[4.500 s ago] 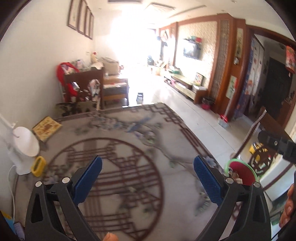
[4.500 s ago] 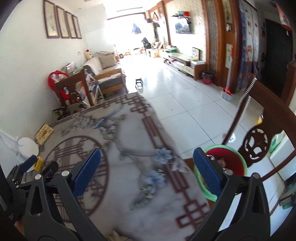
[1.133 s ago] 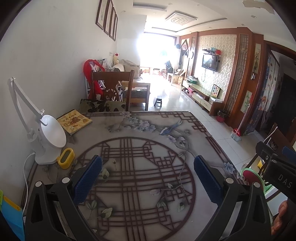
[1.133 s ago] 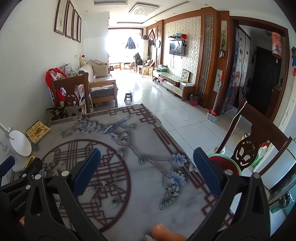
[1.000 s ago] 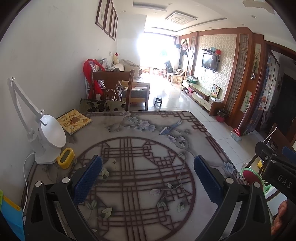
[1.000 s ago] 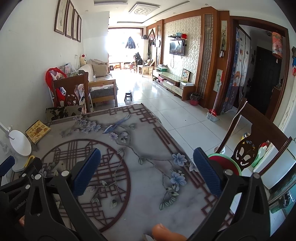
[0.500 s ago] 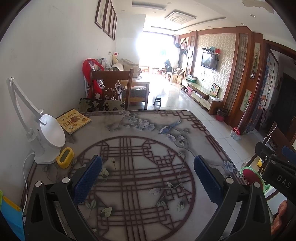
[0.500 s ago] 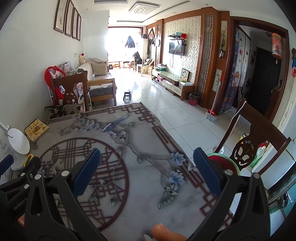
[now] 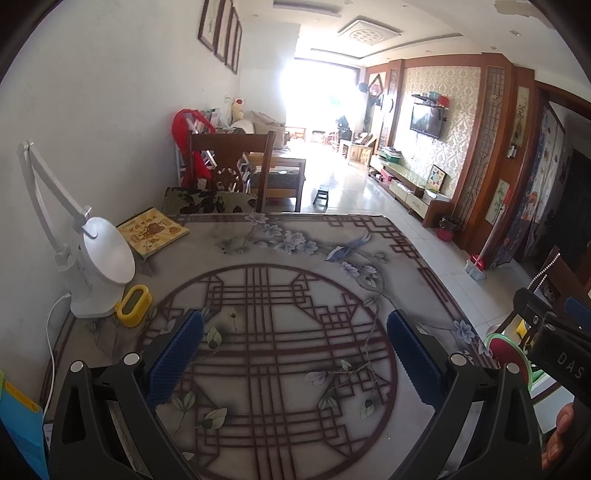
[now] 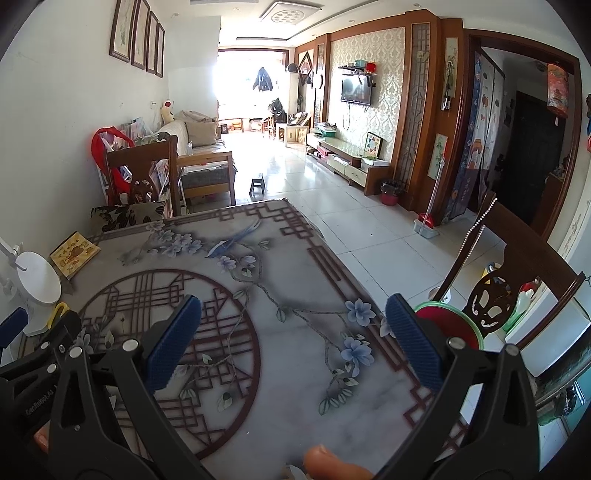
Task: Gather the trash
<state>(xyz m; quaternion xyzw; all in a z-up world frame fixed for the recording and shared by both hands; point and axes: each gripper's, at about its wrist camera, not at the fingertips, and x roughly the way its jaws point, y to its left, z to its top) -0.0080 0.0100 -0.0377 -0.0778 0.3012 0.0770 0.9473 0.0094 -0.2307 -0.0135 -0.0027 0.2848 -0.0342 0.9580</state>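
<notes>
Two tools showing: left tool [image 9: 294,354], right tool [image 10: 293,343], each with two blue pads. One surface [image 9: 295,295] carrying one lamp [image 9: 96,273], one yellow clock [image 9: 133,305], one book [image 9: 153,232]. Two chairs standing by: one [image 9: 229,162] at far end, one [image 10: 517,280] at right. One red bin [image 10: 454,325] sitting beside surface. Four frames [image 10: 136,33] hanging on wall. One TV [image 10: 355,90]. One stool [image 10: 257,184] on floor.

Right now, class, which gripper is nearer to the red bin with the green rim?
Right. The right gripper hovers at the table edge beside the red bin; the left gripper hangs over the table's middle, farther off.
</notes>
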